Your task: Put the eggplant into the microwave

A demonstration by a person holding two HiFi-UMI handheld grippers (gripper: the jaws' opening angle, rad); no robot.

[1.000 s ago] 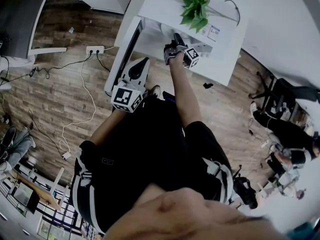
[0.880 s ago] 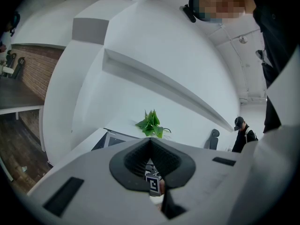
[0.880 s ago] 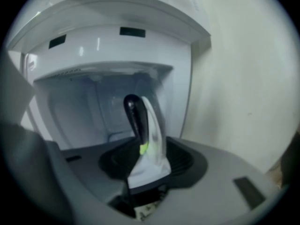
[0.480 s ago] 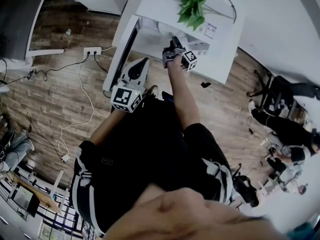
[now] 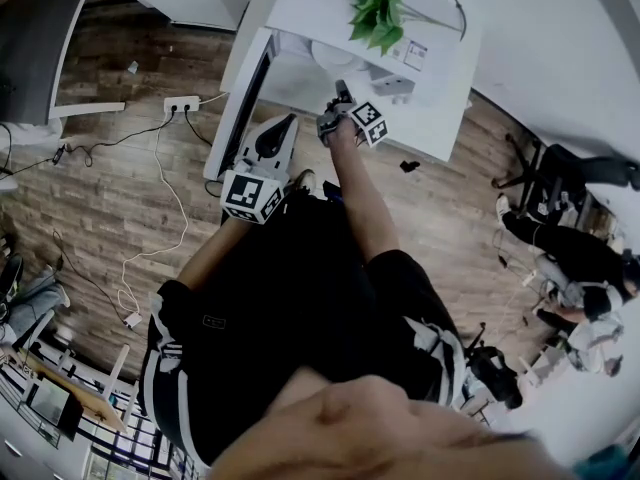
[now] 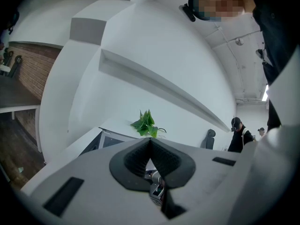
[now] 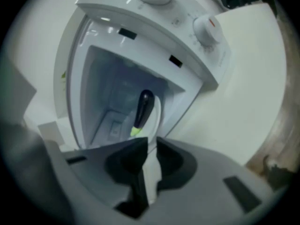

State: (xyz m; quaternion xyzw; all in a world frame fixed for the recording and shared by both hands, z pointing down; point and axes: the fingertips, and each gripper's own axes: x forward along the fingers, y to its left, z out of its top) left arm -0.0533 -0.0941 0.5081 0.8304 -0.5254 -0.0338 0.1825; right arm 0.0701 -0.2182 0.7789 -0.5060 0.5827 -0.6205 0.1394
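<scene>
**A:** What does the head view show of the room?

**B:** A wood-plank floor, with a white worktop (image 5: pixel 440 118) running from 12 to 1 o'clock and a potted plant (image 5: pixel 377 13) on it at 12. The microwave door (image 5: pixel 248 93) hangs open at 11 o'clock. The right gripper (image 5: pixel 337 90) reaches toward the opening at 12. The left gripper (image 5: pixel 287 121) sits lower at 11, near the door. A person (image 5: pixel 560 253) is at 3 o'clock, well apart from all this.

**A:** And the left gripper view?

**B:** Its jaws are together with the tips touching and nothing between them. It points up at white walls, with the plant at 12.

**A:** The right gripper view?

**B:** The white microwave (image 7: pixel 117 93) fills 11 to 1 o'clock, its cavity open, with a knob (image 7: pixel 206 27) at 1. The eggplant (image 7: pixel 143 108) is dark, its green stem end toward the gripper. It lies on a white plate (image 7: pixel 156 114) at 12, just beyond the jaws. A narrow white strip between the jaws runs on into the plate, so I judge them clamped on its rim.

**A:** How far along is the task?

**B:** The door is open and the eggplant is at the mouth of the cavity. I can't tell whether the plate rests on the cavity floor. By my reading, what is left is to set it down inside, let go and draw the gripper out.
</scene>
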